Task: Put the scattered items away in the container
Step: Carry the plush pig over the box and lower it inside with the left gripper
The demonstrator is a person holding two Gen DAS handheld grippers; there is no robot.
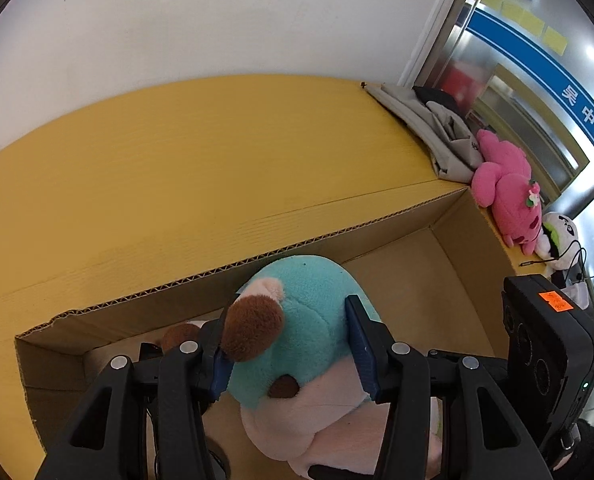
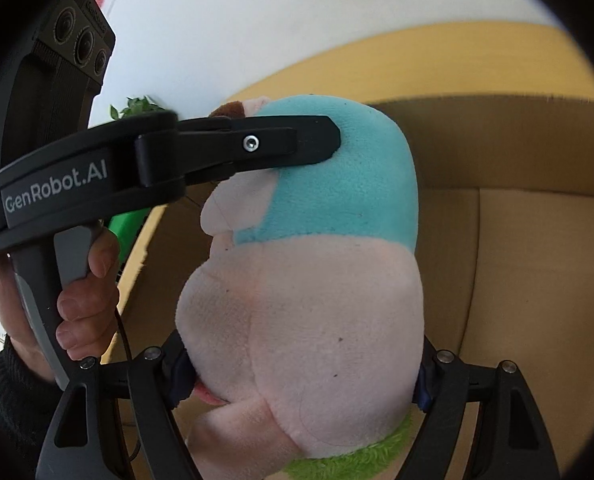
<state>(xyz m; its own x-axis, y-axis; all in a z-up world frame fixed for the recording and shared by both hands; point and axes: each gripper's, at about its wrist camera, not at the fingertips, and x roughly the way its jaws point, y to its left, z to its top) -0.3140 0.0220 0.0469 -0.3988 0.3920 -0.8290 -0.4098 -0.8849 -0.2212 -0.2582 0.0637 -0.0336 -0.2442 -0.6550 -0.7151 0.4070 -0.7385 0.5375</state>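
Lowering the big plush toy point(image 1: 297, 344) into the cardboard box point(image 1: 257, 248) is the step in hand, and both claws carry it together. The box stands open on the yellow desk point(image 1: 177, 152), its long flap laid back toward the wall, and its floor looks mostly free; only something brown and pale shows in the near left corner, too hidden to name. The toy, teal on top and pale pink below, hangs just above that floor, inside the line of the box walls.

The left claw point(image 1: 293, 344) is clenched on the teal head, its blue pads pressed into the fabric on both sides. The right claw point(image 2: 301, 380) grasps the pink body lower down, the jaws wide and sunk into the soft filling.

To do it well, the person should probably keep both grips firm until the toy rests on the box floor, then let go of both together, so it does not tip over the wall. The pink plush point(image 1: 509, 192) and the white plush point(image 1: 559, 236) lie outside, beside the right wall, still to collect.
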